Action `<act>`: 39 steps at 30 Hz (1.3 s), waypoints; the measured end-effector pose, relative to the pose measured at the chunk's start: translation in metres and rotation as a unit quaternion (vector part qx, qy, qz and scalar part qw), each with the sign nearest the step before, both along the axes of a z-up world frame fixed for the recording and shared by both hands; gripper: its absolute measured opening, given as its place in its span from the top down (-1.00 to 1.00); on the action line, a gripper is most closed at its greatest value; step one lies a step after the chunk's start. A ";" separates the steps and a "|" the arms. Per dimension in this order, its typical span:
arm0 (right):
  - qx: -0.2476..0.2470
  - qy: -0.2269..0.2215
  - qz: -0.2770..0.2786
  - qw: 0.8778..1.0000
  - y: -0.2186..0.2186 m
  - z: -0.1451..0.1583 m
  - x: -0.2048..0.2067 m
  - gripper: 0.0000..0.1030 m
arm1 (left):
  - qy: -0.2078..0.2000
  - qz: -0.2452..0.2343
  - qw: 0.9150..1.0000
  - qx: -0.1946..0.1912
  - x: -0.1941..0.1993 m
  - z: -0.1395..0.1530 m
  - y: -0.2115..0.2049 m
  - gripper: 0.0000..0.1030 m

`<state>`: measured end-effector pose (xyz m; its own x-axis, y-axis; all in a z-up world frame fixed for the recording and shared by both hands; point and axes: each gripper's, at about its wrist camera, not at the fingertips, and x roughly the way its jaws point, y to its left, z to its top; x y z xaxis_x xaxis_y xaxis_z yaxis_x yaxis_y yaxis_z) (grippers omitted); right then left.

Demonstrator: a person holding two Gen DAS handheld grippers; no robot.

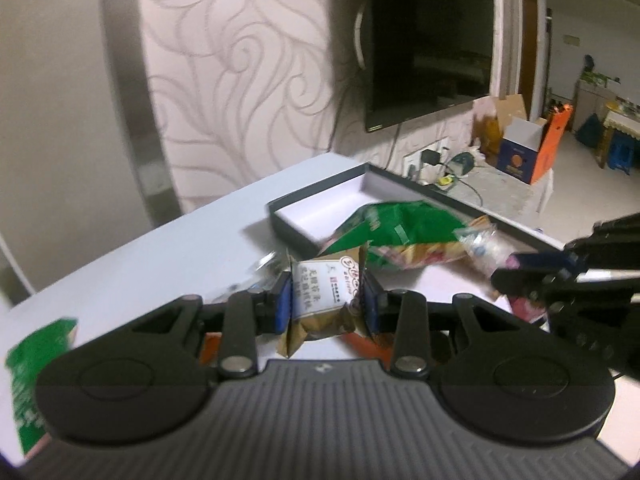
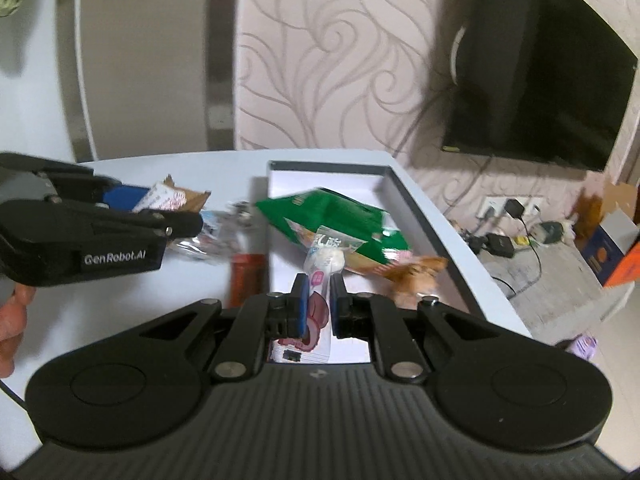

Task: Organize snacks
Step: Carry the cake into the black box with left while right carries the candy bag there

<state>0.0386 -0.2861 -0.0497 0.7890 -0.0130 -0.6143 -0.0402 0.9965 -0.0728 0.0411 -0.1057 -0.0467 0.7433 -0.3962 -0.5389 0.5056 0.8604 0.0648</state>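
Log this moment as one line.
left gripper: shut on brown packet | right gripper: shut on white packet over box

My right hand-held gripper [image 2: 319,304] pinches a slim white and pink snack stick [image 2: 320,280] between its blue pads, above a shallow dark-walled box [image 2: 416,208] on the pale tabletop [image 2: 132,328]. A green snack bag [image 2: 332,216] and an orange wrapped snack [image 2: 416,276] lie inside the box. To the left, my left hand-held gripper [image 2: 132,204] grips a brown and white packet [image 2: 168,198]. A red-orange packet [image 2: 246,276] lies just beside the box.
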 end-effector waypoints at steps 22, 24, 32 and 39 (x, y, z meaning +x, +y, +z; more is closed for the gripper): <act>0.017 0.053 0.007 0.998 -0.036 -0.036 0.036 0.75 | 0.003 -0.002 1.000 0.013 0.091 -0.008 -0.081 0.24; 0.018 0.056 0.010 0.998 -0.038 -0.037 0.038 0.75 | 0.008 -0.004 1.000 0.013 0.097 -0.012 -0.087 0.24; 0.018 0.069 0.014 0.997 -0.043 -0.040 0.043 0.75 | 0.011 0.002 1.000 0.013 0.120 -0.022 -0.103 0.21; 0.016 0.080 0.016 0.997 -0.042 -0.049 0.047 0.75 | 0.016 0.006 1.000 0.025 0.128 -0.028 -0.108 0.17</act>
